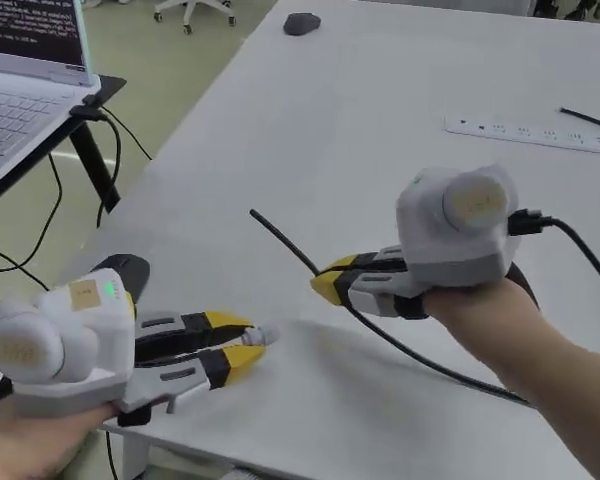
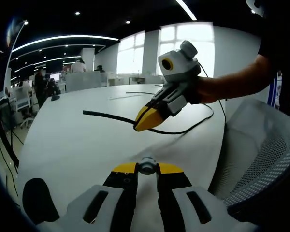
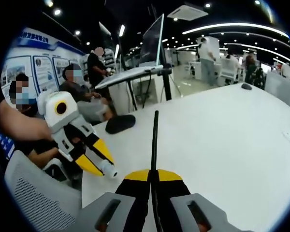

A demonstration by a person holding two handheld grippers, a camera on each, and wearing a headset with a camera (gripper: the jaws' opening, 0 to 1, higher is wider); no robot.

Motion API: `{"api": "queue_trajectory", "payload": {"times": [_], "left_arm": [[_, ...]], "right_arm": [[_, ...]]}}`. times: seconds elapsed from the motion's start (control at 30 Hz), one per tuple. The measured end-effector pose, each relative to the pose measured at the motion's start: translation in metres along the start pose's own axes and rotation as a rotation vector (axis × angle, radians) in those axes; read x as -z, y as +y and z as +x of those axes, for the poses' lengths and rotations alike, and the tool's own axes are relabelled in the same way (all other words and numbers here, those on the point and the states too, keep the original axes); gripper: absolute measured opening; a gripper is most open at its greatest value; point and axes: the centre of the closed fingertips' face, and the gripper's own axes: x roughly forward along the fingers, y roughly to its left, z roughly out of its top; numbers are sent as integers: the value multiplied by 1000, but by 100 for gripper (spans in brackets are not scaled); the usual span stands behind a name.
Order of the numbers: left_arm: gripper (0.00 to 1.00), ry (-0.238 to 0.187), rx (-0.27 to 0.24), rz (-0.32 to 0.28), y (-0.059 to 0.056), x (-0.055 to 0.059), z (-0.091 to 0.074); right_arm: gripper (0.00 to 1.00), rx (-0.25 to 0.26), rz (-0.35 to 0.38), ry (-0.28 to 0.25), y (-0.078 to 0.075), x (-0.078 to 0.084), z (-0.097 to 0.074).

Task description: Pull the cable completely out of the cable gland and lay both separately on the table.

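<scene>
The black cable [image 1: 380, 335] runs across the white table [image 1: 380, 120], its free end [image 1: 255, 214] lifted toward the far left. My right gripper [image 1: 320, 281] is shut on the cable partway along; in the right gripper view the cable [image 3: 154, 140] rises straight out from between the closed yellow jaws [image 3: 152, 176]. The small grey cable gland [image 1: 263, 337] sits between the yellow tips of my left gripper [image 1: 248, 345], which is shut on it. In the left gripper view the gland [image 2: 147, 166] is pinched at the jaw tips. Cable and gland are apart.
A laptop [image 1: 25, 70] stands on a side stand at the left with cables hanging below. A dark mouse [image 1: 301, 23] lies at the table's far end, a white power strip [image 1: 530, 133] at the right. A mesh chair [image 2: 261, 150] is close by. Several people are in the background.
</scene>
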Motion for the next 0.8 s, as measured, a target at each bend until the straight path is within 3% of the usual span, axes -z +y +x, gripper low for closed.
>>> {"api": "queue_trajectory", "payload": {"times": [0.1,0.17,0.4,0.63,0.73,0.8], "left_arm": [[15,11,-7,6,4,6,4],[15,28,-37,19,10,13,7],[15,37,-32,14,11,29,11],[15,7,-42,34,11,31,10],[16,-13,-36,12,9,30,10],[16,-26,-8,-63,6,31,10]], "right_arm": [[0,16,24,7,-3,6,11],[0,18,33,9,-2,9,17],[0,49,22,26,-7,18,30],[0,57,-13,24,-9,21,39],[0,68,-23,35,-10,24,41],[0,75,-48,32,-11,23,43]]}}
